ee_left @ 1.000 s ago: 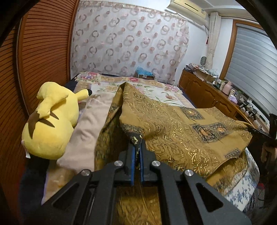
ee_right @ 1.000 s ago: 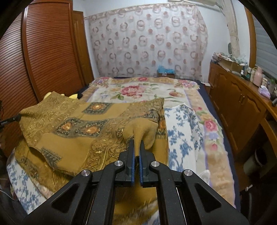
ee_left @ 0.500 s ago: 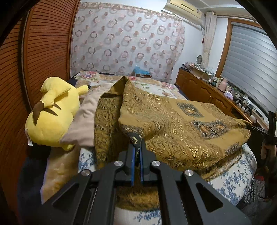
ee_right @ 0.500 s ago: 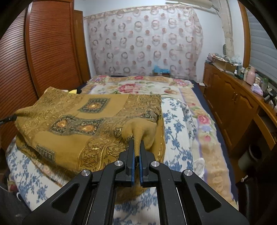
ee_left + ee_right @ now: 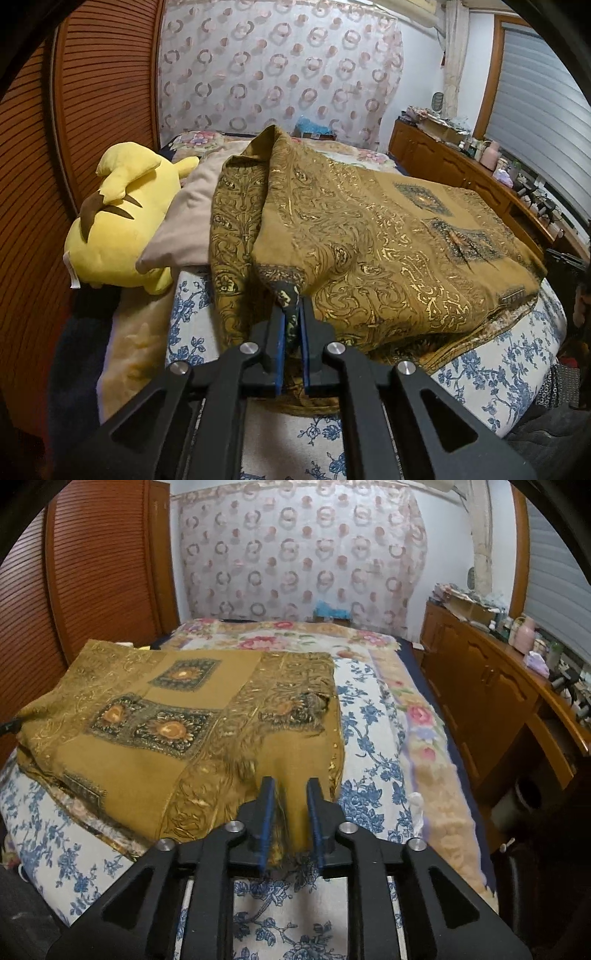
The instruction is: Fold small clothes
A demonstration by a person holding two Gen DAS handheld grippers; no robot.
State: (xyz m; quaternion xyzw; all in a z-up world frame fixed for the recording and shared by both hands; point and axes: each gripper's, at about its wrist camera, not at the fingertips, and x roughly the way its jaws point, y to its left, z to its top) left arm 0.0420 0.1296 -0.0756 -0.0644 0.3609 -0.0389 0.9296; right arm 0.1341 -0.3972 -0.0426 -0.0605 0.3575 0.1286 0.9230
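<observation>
The left tool [image 5: 291, 321] pinches the gold cloth's [image 5: 369, 236] dark corner. The right tool [image 5: 291, 794] stands parted, cloth slack between its fingers, at 6 o'clock on the bed [image 5: 373, 738].

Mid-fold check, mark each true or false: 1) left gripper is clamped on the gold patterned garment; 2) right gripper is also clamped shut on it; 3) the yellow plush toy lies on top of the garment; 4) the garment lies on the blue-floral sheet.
1) True: the left gripper pinches a dark-edged corner of the gold patterned garment.
2) False: the right gripper is open, fabric loose between its fingers.
3) False: the yellow plush toy lies beside it.
4) True: it rests on the blue-floral sheet.
</observation>
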